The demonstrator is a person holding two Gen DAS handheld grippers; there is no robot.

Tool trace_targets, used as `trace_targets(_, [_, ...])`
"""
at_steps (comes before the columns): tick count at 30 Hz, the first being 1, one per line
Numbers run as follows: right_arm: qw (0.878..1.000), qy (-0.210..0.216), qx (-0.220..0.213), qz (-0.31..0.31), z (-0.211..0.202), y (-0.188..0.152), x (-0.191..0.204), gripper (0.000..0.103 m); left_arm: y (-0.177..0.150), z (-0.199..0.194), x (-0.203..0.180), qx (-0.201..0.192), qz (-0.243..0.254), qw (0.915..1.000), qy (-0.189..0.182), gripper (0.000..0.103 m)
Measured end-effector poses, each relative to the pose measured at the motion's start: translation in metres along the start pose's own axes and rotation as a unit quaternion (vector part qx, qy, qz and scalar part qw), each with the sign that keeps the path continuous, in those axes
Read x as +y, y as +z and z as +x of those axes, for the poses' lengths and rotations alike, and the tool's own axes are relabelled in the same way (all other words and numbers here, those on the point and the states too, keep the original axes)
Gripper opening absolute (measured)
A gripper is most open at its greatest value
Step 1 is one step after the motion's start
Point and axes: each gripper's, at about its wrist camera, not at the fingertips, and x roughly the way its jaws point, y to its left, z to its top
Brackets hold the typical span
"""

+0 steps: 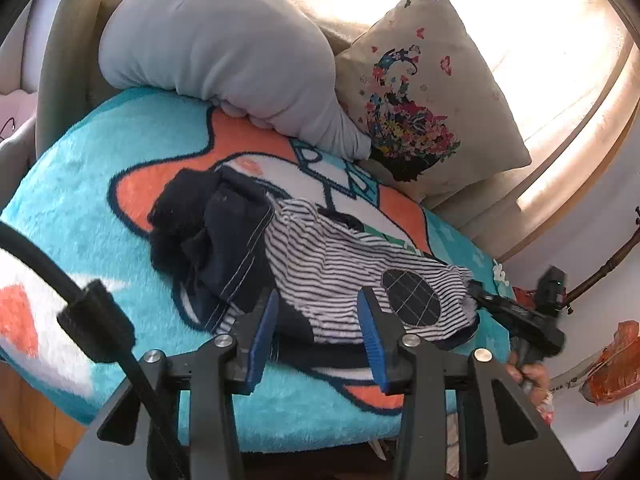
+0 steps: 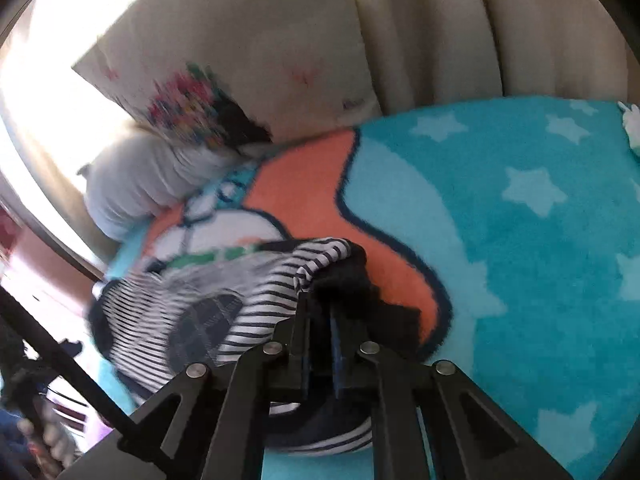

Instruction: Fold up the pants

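Small striped pants (image 1: pixel 344 276) with a dark oval knee patch and navy lining lie crumpled on a turquoise and orange plush blanket (image 1: pixel 104 184). My left gripper (image 1: pixel 320 304) is open, its blue-padded fingers just above the pants' near edge. My right gripper (image 1: pixel 496 304) reaches in from the right and touches the pants' right end. In the right wrist view the right gripper (image 2: pixel 318 320) is shut on dark fabric of the pants (image 2: pixel 256 292), which look lifted and bunched.
A grey plush pillow (image 1: pixel 216 48) and a cream floral cushion (image 1: pixel 424 88) lean at the back of the blanket. The blanket (image 2: pixel 520 220) with stars spreads to the right. A black cable (image 1: pixel 88 312) crosses the left. The bed edge is near.
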Motion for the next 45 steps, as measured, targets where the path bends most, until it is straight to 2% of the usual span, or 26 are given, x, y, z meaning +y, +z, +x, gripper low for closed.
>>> trace_targets(3, [1.000, 0.007, -0.017, 0.024, -0.031, -0.001, -0.010, 0.006, 0.004, 0.005, -0.002, 0.002, 0.000, 1.0000, -0.009, 0.040])
trace_targets(5, [0.999, -0.017, -0.016, 0.036, -0.038, -0.005, -0.022, 0.006, 0.007, 0.012, -0.005, 0.007, -0.001, 0.9998, -0.016, 0.041])
trace_targets(7, [0.997, -0.061, -0.001, 0.046, -0.034, -0.011, -0.038, 0.007, 0.009, 0.020, -0.009, 0.012, 0.002, 0.9998, -0.019, 0.041])
trace_targets(8, [0.997, -0.062, -0.001, 0.053, -0.035, -0.013, -0.044, 0.007, 0.010, 0.024, -0.010, 0.014, 0.002, 0.9997, -0.018, 0.041])
trace_targets(10, [0.997, -0.034, -0.009, 0.073, -0.039, -0.021, -0.054, 0.020, 0.010, 0.031, -0.013, 0.021, 0.003, 0.9996, -0.019, 0.041])
trace_targets(12, [0.996, -0.006, -0.025, 0.081, -0.044, -0.025, -0.056, 0.073, 0.008, 0.034, -0.015, 0.026, 0.005, 0.9994, -0.020, 0.041])
trace_targets(13, [0.996, 0.001, -0.036, 0.081, -0.046, -0.026, -0.054, 0.077, 0.006, 0.036, -0.015, 0.029, 0.003, 0.9994, -0.021, 0.041])
trace_targets(20, [0.994, 0.046, -0.001, 0.101, -0.011, -0.030, -0.044, 0.077, 0.005, 0.031, -0.006, 0.021, -0.010, 0.9996, -0.014, 0.042])
trace_targets(23, [0.993, 0.044, -0.011, 0.109, 0.011, -0.023, -0.038, 0.077, 0.005, 0.030, -0.004, 0.016, -0.018, 0.9996, -0.014, 0.042])
trace_targets(24, [0.992, 0.044, -0.010, 0.114, 0.020, -0.019, -0.036, 0.073, 0.005, 0.030, -0.005, 0.014, -0.019, 0.9996, -0.013, 0.042])
trace_targets(25, [0.992, 0.048, -0.006, 0.114, 0.026, -0.017, -0.035, 0.063, 0.006, 0.029, -0.006, 0.012, -0.018, 0.9997, -0.010, 0.042])
trace_targets(26, [0.992, 0.050, 0.002, 0.113, 0.031, -0.015, -0.034, 0.027, 0.007, 0.027, -0.007, 0.009, -0.017, 0.9998, -0.007, 0.042])
trace_targets(27, [0.992, 0.054, 0.010, 0.118, 0.035, -0.012, -0.035, 0.021, 0.008, 0.026, -0.009, 0.006, -0.016, 0.9998, -0.005, 0.042])
trace_targets(34, [0.994, 0.024, -0.050, 0.099, -0.004, 0.004, -0.047, 0.016, 0.030, 0.039, -0.026, -0.012, -0.006, 0.9998, 0.012, 0.046])
trace_targets(38, [0.993, 0.001, -0.058, 0.107, -0.010, 0.011, -0.064, 0.016, 0.040, 0.060, -0.035, -0.006, -0.004, 0.9997, 0.024, 0.046])
trace_targets(41, [0.993, -0.024, -0.047, 0.110, -0.005, 0.002, -0.074, 0.017, 0.039, 0.075, -0.026, 0.001, -0.021, 0.9980, 0.060, 0.046])
trace_targets(43, [0.991, -0.049, -0.046, 0.117, -0.005, -0.003, -0.081, 0.024, 0.033, 0.086, -0.012, 0.025, -0.040, 0.9959, 0.077, 0.046])
trace_targets(45, [0.989, -0.052, -0.062, 0.125, -0.016, -0.006, -0.086, 0.041, 0.024, 0.094, 0.001, 0.048, -0.051, 0.9940, 0.084, 0.044])
